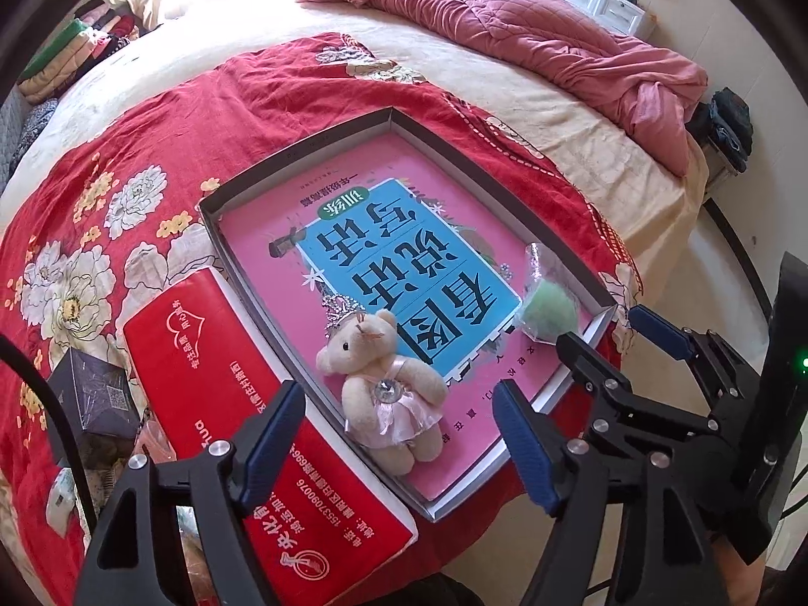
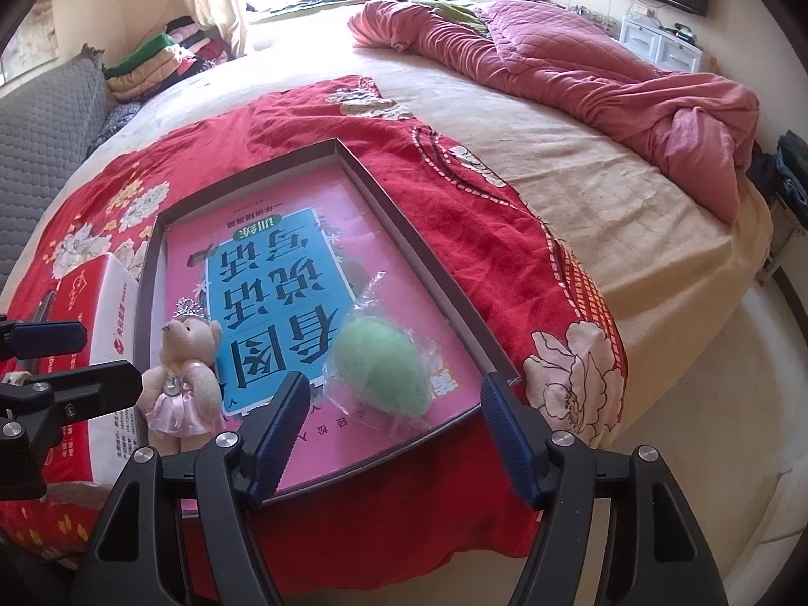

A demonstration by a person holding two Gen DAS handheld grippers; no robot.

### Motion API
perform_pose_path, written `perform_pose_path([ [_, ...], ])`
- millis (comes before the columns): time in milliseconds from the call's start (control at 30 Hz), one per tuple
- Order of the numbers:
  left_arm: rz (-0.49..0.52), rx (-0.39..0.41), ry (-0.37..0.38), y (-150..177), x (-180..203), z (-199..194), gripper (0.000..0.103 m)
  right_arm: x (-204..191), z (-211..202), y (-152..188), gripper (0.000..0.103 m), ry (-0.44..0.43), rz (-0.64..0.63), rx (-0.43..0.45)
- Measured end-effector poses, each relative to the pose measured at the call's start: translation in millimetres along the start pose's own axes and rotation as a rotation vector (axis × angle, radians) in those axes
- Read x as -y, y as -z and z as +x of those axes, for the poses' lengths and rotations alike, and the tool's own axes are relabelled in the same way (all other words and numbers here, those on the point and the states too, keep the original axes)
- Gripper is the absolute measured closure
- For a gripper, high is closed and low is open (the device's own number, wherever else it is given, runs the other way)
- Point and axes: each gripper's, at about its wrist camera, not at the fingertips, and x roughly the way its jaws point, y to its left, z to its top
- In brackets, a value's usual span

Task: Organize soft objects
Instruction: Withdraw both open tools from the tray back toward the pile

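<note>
Both sets of jaws are spread and empty. The teddy bear (image 1: 386,384) lies in the shallow box (image 1: 298,149) just ahead of the left gripper (image 1: 399,442); the green sponge (image 2: 381,366) lies between and just beyond the right gripper (image 2: 394,437) jaws. Likely next: advance and pinch gently.

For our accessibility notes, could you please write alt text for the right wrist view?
The open right gripper hovers over a green sponge in clear wrap, lying on a pink book inside a shallow box. A small teddy bear stands at the left.
</note>
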Motion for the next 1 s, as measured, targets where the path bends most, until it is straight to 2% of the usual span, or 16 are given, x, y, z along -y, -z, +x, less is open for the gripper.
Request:
perform_pose_path([
  [267,0.000,0.037,-0.012,9,-3,-20,0.023,-5,-19,0,0.027,0.011,0.012,0.034],
  [467,-0.012,0.085,-0.059,22,-14,-40,0.023,-13,-38,-1,0.027,0.002,0.013,0.064],
  [1000,-0.140,0.160,-0.045,63,-70,-98,0.022,-69,-87,-5,0.026,-0.054,-0.080,0.154],
])
